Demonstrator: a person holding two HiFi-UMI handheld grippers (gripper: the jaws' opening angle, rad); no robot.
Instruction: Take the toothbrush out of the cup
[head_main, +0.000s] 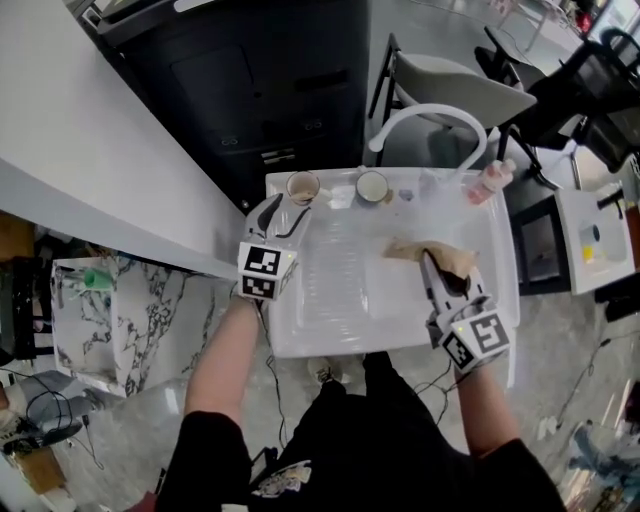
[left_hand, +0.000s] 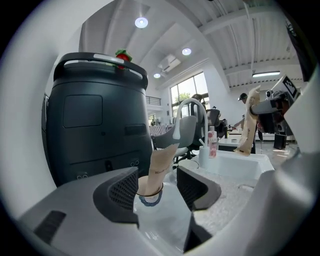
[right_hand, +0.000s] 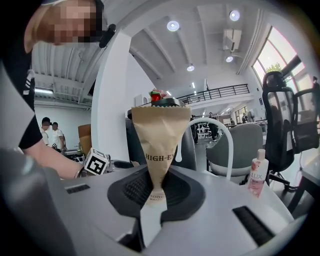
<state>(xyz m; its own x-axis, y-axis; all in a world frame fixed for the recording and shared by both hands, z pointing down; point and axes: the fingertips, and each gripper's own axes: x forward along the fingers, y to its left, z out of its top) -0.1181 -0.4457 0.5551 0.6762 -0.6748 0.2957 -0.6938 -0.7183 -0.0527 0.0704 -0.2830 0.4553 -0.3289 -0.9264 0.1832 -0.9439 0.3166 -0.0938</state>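
Paper-wrapped toothbrush (left_hand: 161, 165) in left cup (left_hand: 150, 199) | step: reach | left gripper (left_hand: 157, 184) jaws apart, just short | right gripper (right_hand: 152, 191) clamped on 1 packet (right_hand: 159, 140) | next: close on toothbrush, lift

A tan paper toothbrush wrapper (right_hand: 159, 135) reads "HIGH-E", the rest cut off; a pink plastic bottle (right_hand: 257, 178) reads "LUX".

Noted a white sink (head_main: 330, 342) with an arched white faucet (head_main: 430, 112) at its back rim and a pink Lux bottle (head_main: 490, 183) just beside the faucet's foot. Behind, saw a big black machine (head_main: 250, 70) and a grey office chair (head_main: 460, 85); to the left, a marble-patterned stand (head_main: 150, 310).
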